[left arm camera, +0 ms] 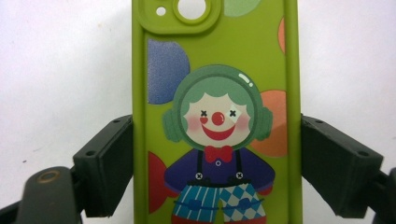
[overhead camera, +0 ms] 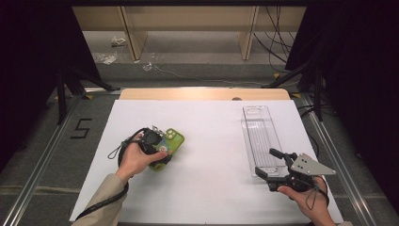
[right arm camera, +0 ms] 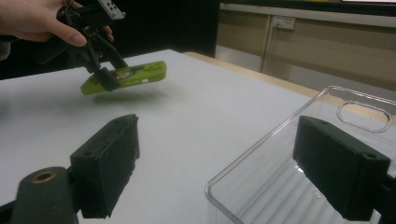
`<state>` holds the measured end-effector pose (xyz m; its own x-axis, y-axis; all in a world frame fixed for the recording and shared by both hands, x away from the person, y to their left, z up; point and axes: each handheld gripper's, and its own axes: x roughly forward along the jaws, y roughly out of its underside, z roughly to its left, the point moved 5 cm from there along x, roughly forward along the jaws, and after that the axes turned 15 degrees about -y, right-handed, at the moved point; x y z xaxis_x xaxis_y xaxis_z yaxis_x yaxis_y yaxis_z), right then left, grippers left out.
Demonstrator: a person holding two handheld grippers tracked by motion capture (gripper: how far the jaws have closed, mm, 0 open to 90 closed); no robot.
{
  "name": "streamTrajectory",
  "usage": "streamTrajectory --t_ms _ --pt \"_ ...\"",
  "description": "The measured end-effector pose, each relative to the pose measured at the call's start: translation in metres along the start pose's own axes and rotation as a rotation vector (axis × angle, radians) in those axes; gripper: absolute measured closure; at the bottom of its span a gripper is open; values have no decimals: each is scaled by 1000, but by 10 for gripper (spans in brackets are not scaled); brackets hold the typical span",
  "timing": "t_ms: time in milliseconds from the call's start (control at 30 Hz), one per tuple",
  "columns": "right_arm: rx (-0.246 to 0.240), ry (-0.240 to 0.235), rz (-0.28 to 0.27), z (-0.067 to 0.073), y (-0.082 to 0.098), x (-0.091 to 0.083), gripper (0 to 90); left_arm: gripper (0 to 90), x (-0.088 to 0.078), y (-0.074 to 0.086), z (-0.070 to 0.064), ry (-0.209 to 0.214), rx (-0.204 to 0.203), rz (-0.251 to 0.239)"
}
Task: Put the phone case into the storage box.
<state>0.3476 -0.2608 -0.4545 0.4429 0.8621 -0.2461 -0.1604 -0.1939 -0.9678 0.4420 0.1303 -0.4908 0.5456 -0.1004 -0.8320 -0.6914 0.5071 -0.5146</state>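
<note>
Clamping the green phone case [left arm camera: 212,121] by its long edges, the left hand-held gripper [overhead camera: 157,146] holds it tilted just above the white surface [overhead camera: 207,155] at the left. At the near right, the right hand-held gripper [overhead camera: 277,165] stands released, one pad over the near end of a clear plastic case [overhead camera: 260,136] lying flat.
</note>
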Motion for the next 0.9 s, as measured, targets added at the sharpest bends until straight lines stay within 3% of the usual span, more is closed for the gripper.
streamTrajectory --t_ms 900 --pt "-2 -19 -18 2 -8 9 156 162 -23 -14 -26 14 1 -147"
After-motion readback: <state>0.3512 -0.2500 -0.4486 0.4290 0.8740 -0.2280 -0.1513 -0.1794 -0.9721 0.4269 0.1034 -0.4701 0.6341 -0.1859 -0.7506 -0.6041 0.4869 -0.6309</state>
